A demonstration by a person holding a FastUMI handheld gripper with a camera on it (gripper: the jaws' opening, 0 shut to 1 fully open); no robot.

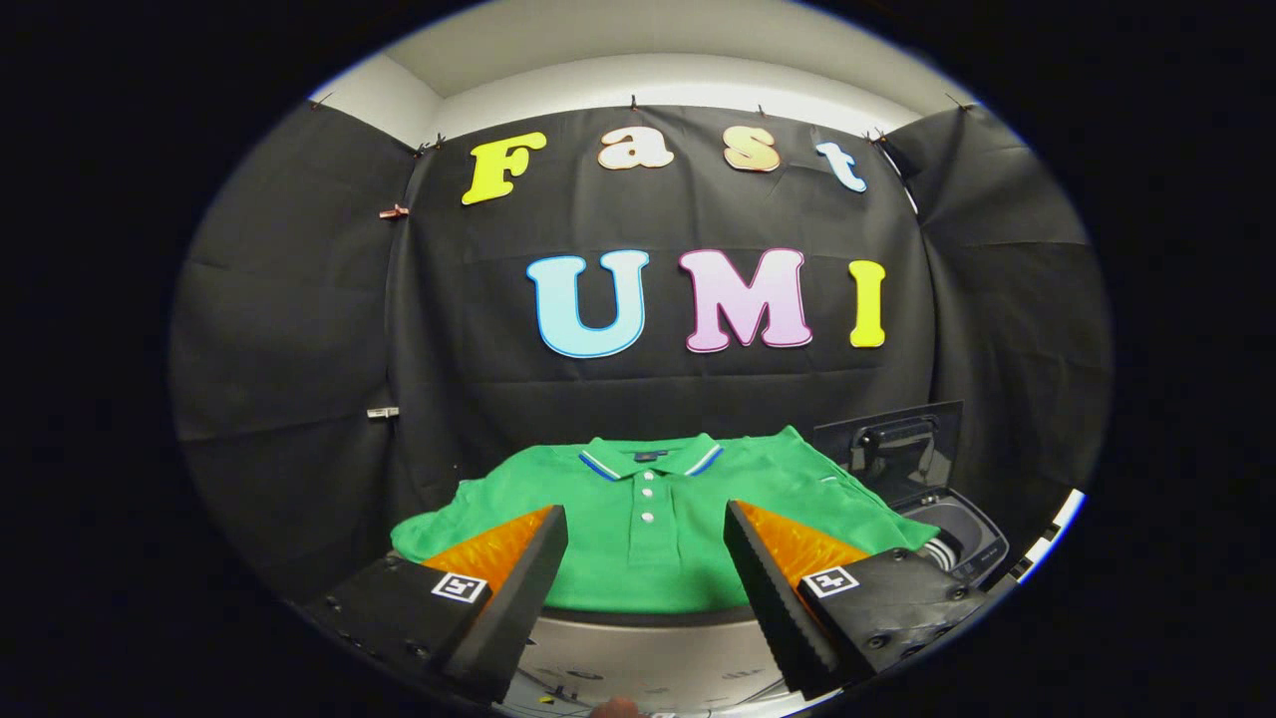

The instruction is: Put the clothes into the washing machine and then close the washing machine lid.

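The jaws stand wide open and hold nothing; the two fingers are well apart, with the gap between them clear. Each finger carries a small square black-and-white marker tag near its base.

Just ahead of the jaws, and showing through the gap between them, lies the green short-sleeved polo shirt with a blue-and-white striped collar. It is spread flat, front side up, with its white-buttoned placket centred between the fingers and the collar at the far side. Its sleeves extend beyond both fingers, to left and right. The shirt rests on the pale grey desk, whose near edge shows below the shirt hem, between the finger bases. No finger touches the shirt.

Beyond the right finger, just beside the shirt's right sleeve, stands the small dark grey top-loading washing machine. Its dark hinged lid is raised and stands upright at the far side of the tub opening. Whether the sleeve touches the machine cannot be told.
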